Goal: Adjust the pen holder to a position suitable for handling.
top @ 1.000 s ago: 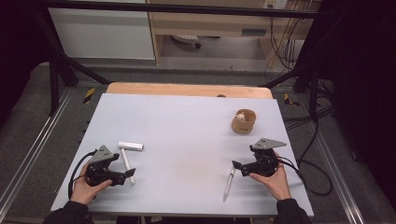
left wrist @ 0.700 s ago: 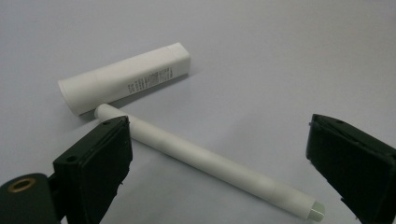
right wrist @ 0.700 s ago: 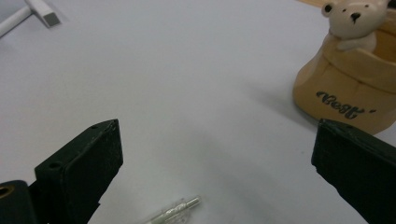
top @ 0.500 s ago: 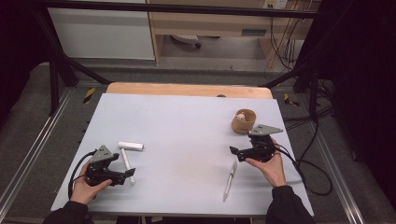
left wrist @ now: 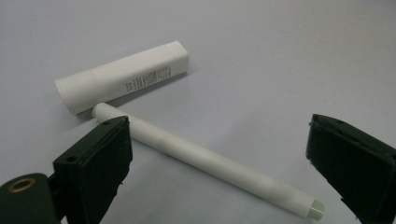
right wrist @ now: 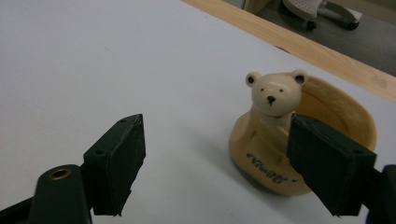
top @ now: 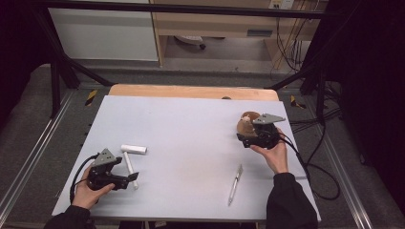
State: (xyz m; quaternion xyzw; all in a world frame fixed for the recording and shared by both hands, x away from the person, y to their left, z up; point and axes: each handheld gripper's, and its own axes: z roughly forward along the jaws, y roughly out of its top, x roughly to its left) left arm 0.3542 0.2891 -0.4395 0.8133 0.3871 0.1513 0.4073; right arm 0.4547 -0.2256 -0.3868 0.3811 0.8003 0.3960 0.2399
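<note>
We have the right tongs (top: 244, 136) apart and just been closing around the tan ceramic bear-shaped holder (right wrist: 280, 140) near the desk's (top: 191, 124) far right edge, ungripped yet, left tongs (left wrist: 219, 168) apart over the white plastic pen (left wrist: 205, 161) near-left.

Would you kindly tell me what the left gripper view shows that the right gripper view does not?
Left gripper view: a white pen lying between the open fingers, its far end at a white cap with small print.

Right gripper view: a tan bear figurine in a rounded holder, set toward the right finger, with the wooden table edge behind. These fingers have just been closing; nothing is gripped yet.

Both: the pale grey tabletop and two black fingers standing apart.
</note>
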